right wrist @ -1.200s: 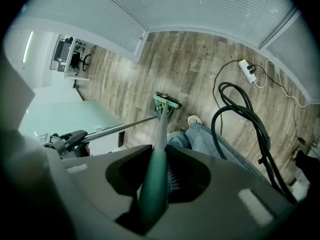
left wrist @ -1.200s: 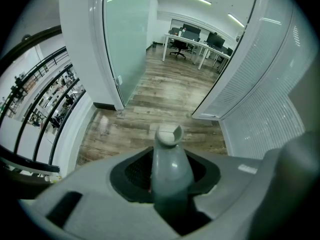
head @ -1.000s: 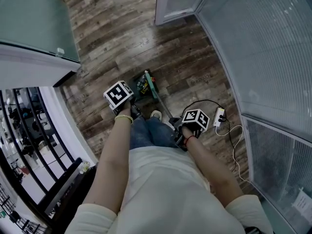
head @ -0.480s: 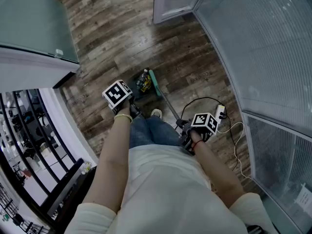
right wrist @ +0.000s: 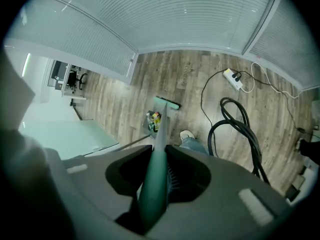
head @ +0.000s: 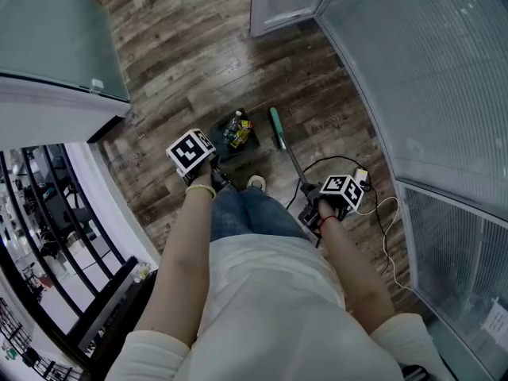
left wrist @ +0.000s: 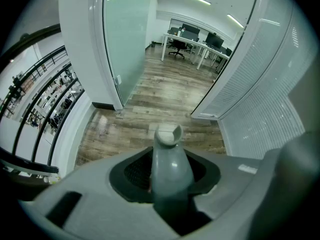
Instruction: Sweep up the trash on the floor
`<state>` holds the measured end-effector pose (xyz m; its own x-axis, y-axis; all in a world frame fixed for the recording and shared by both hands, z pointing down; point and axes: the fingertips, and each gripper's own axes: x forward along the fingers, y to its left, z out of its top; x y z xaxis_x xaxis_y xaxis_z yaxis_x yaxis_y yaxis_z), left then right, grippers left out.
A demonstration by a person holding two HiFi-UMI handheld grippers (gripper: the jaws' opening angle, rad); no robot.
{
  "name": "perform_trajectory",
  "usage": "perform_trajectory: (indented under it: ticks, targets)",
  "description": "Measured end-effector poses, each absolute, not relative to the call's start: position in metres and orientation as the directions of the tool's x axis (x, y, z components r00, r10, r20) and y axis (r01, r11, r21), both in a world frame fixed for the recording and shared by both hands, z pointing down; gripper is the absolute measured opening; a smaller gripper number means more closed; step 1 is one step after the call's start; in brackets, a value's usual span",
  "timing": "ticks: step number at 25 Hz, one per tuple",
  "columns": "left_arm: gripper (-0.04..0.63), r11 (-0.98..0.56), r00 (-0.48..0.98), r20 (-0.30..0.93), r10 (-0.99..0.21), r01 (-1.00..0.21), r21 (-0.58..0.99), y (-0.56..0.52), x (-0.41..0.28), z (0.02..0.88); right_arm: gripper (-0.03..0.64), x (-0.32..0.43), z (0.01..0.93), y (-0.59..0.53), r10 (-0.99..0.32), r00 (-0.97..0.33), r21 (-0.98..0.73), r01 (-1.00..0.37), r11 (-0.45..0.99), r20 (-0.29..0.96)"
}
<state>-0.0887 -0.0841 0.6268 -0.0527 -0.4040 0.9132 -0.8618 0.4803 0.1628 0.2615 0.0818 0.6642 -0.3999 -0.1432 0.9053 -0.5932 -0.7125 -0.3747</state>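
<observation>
1. The floor (head: 182, 46) is grey-brown wood planks. Glass walls (head: 429, 78) with blinds curve down the right side, there's a frosted panel (head: 48, 30) top left, and a black railing (head: 48, 236) at lower left.
2. A white power strip (head: 359, 186) lies on the planks near the right gripper (right wrist: 156, 179), with its cable looped around it.
3. The dustpan (head: 226, 151) sits on the floor just ahead of the person's shoe (head: 255, 184). The trash (head: 236, 130) is piled in it. It looks like colourful wrappers, but I can't make out more.
4. The green broom head (head: 276, 128) is down on the floor just right of the dustpan, not touching it.
5. The left gripper (left wrist: 169, 171) has its jaws closed on the grey dustpan handle (left wrist: 167, 154).
6. The right gripper is clamped on the green broom handle (right wrist: 159, 149).
</observation>
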Motion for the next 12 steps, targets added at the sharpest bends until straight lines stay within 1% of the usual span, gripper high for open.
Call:
perform_trajectory:
  ticks: [5,9,12]
  targets:
    - [0.129,0.479,-0.048,0.913,-0.404,-0.862,0.167,-0.083,-0.089,0.626,0.097,0.278,0.676,0.071,-0.154,-0.352,-0.336,-0.544,-0.769,0.923]
    - [0.129,0.478,-0.047,0.912,-0.406,-0.862,0.168,-0.084,-0.088,0.626,0.097,0.283,0.683,0.066,-0.187,-0.358,-0.347,-0.46,-0.817,0.915]
    - [0.129,0.476,-0.048,0.912,-0.408,-0.863,0.168,-0.084,-0.086,0.626,0.097,0.284,0.687,0.063,-0.206,-0.36,-0.357,-0.429,-0.83,0.91]
